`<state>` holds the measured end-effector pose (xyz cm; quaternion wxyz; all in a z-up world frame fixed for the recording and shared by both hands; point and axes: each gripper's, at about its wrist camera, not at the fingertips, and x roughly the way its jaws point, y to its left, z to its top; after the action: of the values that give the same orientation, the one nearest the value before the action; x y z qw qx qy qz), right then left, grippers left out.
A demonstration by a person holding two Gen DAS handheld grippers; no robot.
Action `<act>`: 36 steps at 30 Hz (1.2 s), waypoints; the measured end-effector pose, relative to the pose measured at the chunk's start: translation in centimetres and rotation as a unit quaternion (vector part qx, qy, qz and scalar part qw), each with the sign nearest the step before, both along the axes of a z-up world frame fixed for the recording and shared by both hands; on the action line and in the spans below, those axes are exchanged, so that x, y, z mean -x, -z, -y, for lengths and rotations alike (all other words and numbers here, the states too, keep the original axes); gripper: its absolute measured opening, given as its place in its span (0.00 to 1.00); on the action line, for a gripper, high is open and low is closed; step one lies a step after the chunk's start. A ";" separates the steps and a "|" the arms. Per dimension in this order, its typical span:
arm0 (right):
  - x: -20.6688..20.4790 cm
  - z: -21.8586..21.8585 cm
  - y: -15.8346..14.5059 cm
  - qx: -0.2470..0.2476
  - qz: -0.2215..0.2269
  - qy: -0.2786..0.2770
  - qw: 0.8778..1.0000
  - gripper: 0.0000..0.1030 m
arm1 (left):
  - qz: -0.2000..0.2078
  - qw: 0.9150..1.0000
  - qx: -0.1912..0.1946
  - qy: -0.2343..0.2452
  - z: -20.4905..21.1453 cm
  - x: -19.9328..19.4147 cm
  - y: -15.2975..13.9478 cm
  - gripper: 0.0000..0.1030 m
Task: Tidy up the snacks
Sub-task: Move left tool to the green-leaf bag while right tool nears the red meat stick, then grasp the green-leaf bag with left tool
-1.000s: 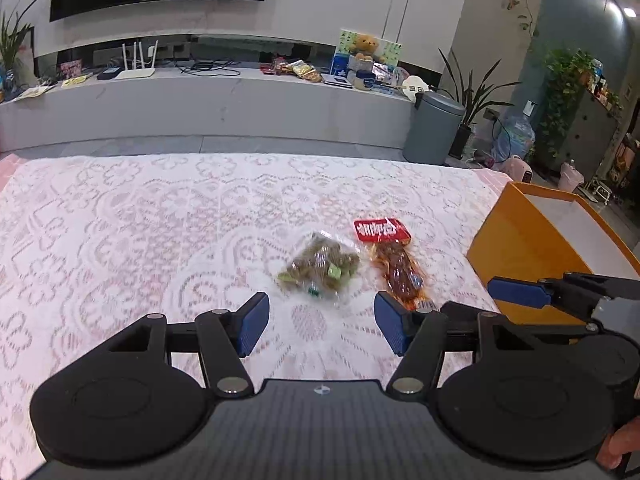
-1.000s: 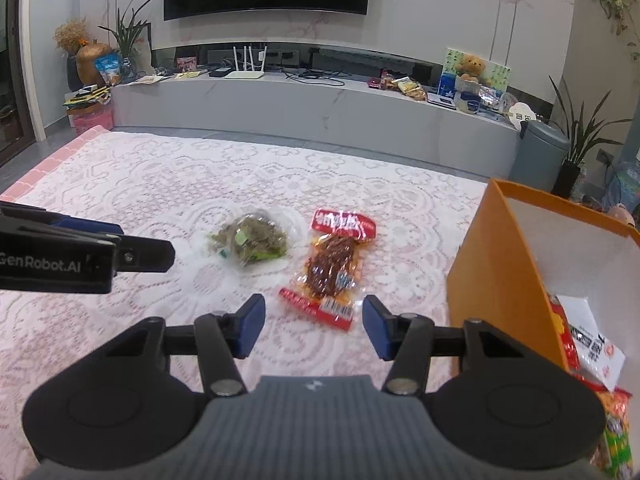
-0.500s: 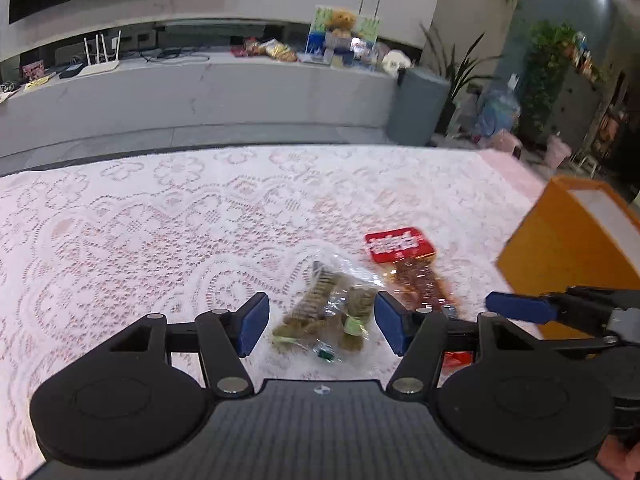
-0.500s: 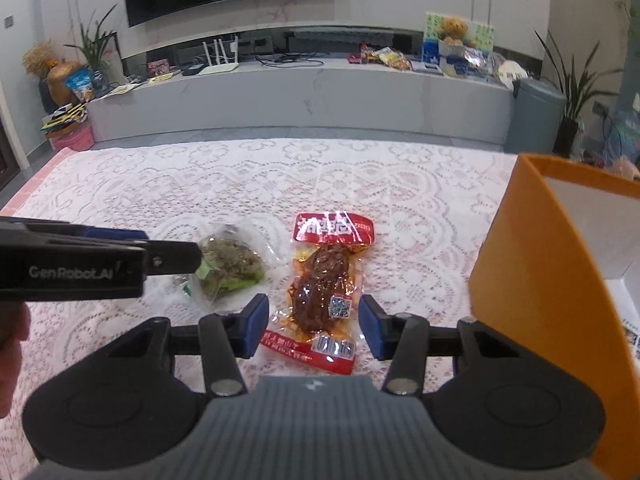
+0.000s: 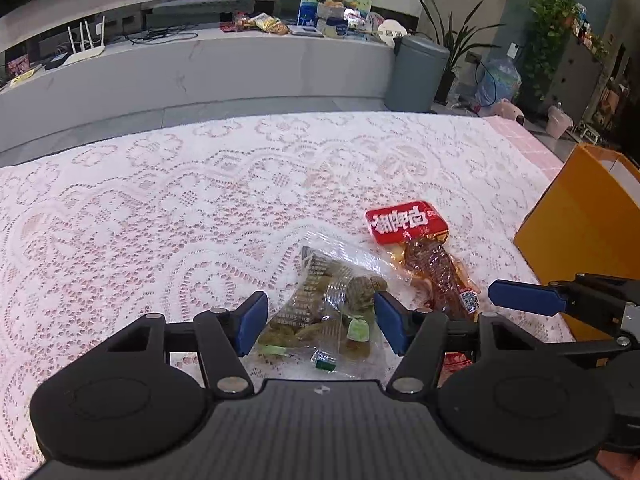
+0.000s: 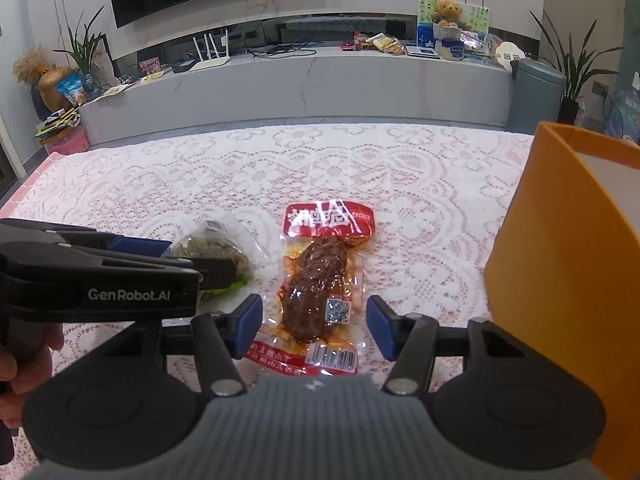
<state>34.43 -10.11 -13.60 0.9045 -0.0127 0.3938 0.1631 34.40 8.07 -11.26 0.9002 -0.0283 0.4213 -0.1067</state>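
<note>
clear snack bag (image 5: pixel 328 316) now between left hand-held gripper (image 5: pixel 320 318)

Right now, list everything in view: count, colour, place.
clear bag: one, greenish-brown snacks inside, on the cloth between the left gripper's fingers
red pack: one, red top with brown meat, on the cloth between the right gripper's fingers, right of the clear bag
box: one, orange, at the table's right edge
cloth: one, white lace over pink, covering the table
bin: one, grey, on the floor beyond the table
teddy bear: one, brown, on the far counter
router: one, white, on the far counter
left gripper: open, pads off the bag
right gripper: jaws opening, pads off the pack
</note>
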 end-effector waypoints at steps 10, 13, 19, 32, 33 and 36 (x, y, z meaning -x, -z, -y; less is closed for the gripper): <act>-0.1 0.2 0.8 0.008 -0.011 -0.006 1.000 0.57 | 0.020 0.997 -0.068 0.014 2.2 -0.2 0.4 0.64; 0.2 0.3 0.7 0.010 -0.010 -0.010 1.000 0.61 | 0.029 0.997 -0.072 0.016 2.5 0.1 0.4 0.59; 0.3 0.6 0.3 0.011 -0.005 -0.010 1.000 0.65 | 0.038 0.997 -0.071 -0.017 1.8 0.7 -0.2 0.52; -1.6 -2.3 0.4 0.040 0.023 -0.013 0.999 0.68 | 0.040 0.993 -0.030 -0.110 -2.2 3.5 -2.4 0.51; -1.8 -2.4 0.5 0.043 0.021 -0.012 0.999 0.65 | 0.038 0.993 -0.028 -0.110 -2.2 3.7 -2.4 0.51; -2.2 -2.7 1.0 0.053 0.007 -0.006 0.999 0.59 | 0.035 0.993 -0.027 -0.110 -2.2 4.1 -2.2 0.51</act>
<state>36.66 -7.38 -14.60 0.9045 -0.0641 0.3951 0.1471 30.33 10.23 -9.03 0.9212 -0.0462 0.3863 0.0034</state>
